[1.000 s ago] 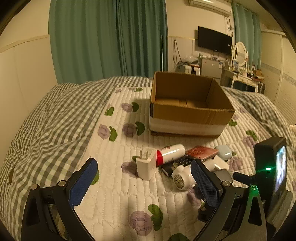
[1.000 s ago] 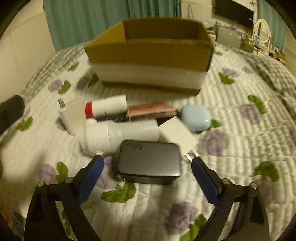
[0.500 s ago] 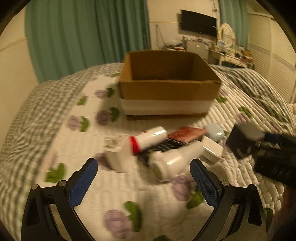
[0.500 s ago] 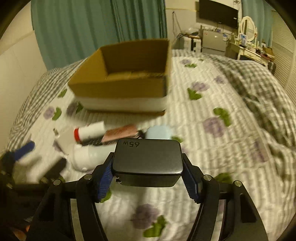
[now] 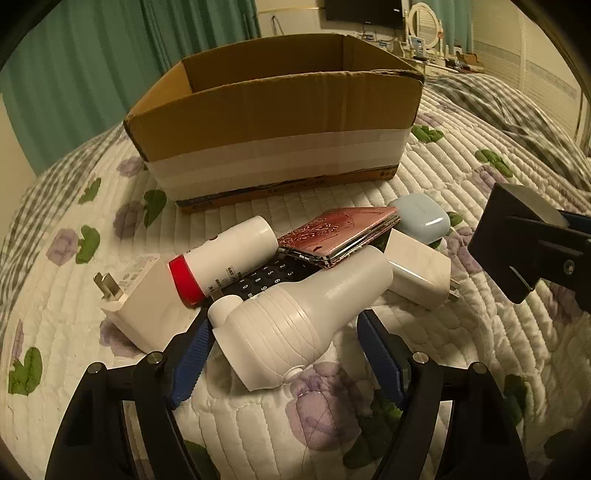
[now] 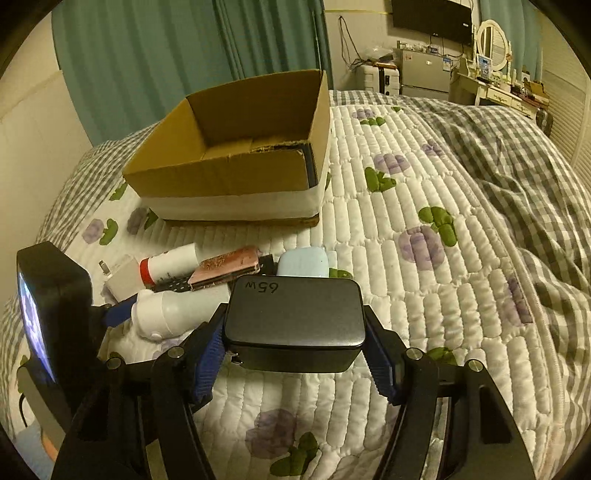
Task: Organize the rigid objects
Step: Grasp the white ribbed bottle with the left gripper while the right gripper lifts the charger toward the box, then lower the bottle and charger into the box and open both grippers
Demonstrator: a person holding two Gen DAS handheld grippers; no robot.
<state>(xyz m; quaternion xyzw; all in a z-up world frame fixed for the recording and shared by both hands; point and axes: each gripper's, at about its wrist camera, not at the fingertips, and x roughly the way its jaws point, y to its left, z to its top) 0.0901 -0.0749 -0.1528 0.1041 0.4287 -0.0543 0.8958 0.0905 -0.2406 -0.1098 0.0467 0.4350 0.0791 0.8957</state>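
Left tongs (image 5: 284,354) just closed in around the ribbed white plastic bottle (image 5: 303,314), pads flanking it, not visibly clamped. Right tongs (image 6: 293,356) lifted the smooth dark brick (image 6: 293,314) off the quilt, pinched firmly. Cardboard box (image 6: 229,173) sits ahead, open: the brick goes in next, probably.

Teal curtains (image 6: 192,55), wall television (image 6: 432,18), white vanity mirror (image 6: 491,24), checked blanket (image 6: 517,155)
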